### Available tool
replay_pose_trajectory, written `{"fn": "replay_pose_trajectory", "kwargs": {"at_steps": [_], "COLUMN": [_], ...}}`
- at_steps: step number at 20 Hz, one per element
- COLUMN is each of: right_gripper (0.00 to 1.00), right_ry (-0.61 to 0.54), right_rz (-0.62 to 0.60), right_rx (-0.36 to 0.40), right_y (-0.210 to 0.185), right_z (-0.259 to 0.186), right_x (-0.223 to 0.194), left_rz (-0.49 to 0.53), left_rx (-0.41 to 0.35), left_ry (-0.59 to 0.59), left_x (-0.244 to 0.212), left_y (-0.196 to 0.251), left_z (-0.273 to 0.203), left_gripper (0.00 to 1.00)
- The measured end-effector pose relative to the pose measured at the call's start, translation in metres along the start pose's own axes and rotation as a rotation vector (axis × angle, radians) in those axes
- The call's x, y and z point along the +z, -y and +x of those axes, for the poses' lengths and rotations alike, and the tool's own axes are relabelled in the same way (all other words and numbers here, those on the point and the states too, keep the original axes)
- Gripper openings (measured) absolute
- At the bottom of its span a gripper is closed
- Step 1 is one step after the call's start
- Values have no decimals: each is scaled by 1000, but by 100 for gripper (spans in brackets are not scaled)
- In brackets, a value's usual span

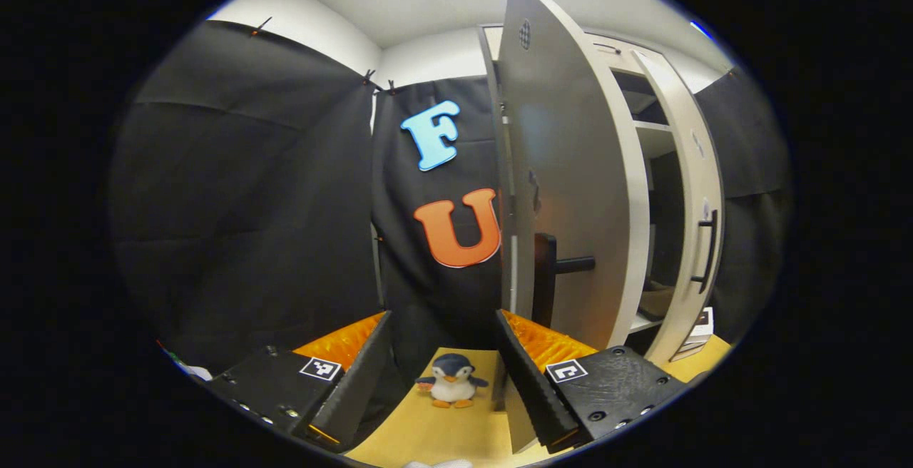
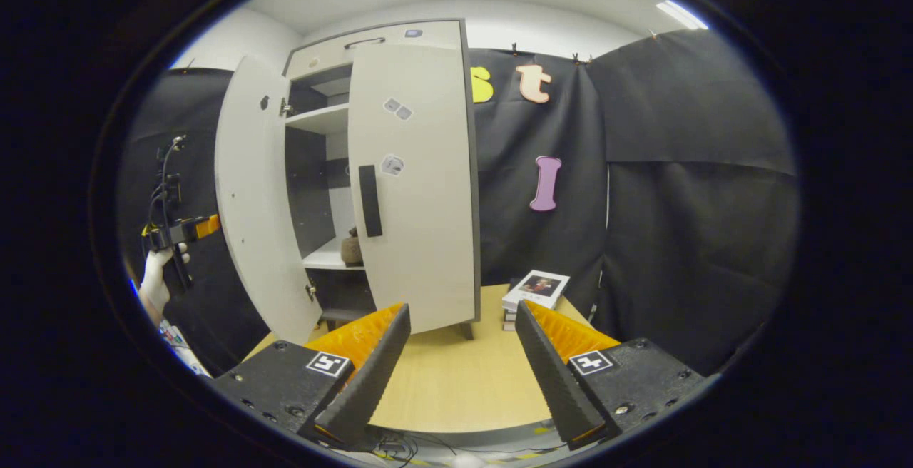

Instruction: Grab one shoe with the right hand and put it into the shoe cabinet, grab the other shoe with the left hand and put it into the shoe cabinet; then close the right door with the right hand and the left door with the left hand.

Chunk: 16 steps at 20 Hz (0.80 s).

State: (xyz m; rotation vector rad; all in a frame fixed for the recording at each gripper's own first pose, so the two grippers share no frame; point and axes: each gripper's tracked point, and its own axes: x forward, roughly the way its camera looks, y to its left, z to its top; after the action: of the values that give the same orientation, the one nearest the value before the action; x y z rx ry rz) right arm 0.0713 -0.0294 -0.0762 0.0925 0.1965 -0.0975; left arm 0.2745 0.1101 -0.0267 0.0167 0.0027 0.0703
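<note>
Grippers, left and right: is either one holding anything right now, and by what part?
Nothing is held. The left gripper and right gripper both have open, empty jaws.

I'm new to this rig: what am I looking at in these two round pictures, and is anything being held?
Each picture comes from a camera riding on a hand-held gripper, looking forward along its two fingers. The left gripper and right gripper are both open and hold nothing. Ahead stands a white shoe cabinet on a wooden table. Its left door stands wide open; its right door is nearly closed. Something brownish, probably a shoe, sits on a shelf inside. A toy penguin and a stack of books also rest on the table. The right gripper view also shows the person's hand holding the other gripper, far left.
</note>
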Motion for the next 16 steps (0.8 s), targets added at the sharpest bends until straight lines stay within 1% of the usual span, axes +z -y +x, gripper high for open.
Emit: {"fn": "replay_pose_trajectory", "kwargs": {"at_steps": [2,5,7,8,9,11,15,16], "right_gripper": [97,97,97,97,97,97,97,95], "right_ry": [-7,-9,-4,-1,5,18,33,34], "right_rz": [0,-2,3,5,6,9,22,25], "right_rx": [-2,-11,-23,-30,-35,-46,-67,-70], "right_y": [0,0,-1,-2,-3,-3,0,2], "right_z": [2,3,-1,-4,-7,-9,-11,-12], "right_x": [1,2,4,5,6,10,15,14], "left_rz": [-6,-30,-28,-20,-18,-15,-2,-11], "left_rx": [-66,-147,-194,-199,-212,-232,-237,-235], "left_ry": [2,1,-11,-19,-20,-18,-31,-40], "left_x": [3,5,4,3,3,2,-6,-8], "left_y": [34,81,111,120,126,132,132,130], "left_z": [1,12,18,19,19,11,-15,-24], "left_gripper": [89,88,89,84,97,96,96,96]}}
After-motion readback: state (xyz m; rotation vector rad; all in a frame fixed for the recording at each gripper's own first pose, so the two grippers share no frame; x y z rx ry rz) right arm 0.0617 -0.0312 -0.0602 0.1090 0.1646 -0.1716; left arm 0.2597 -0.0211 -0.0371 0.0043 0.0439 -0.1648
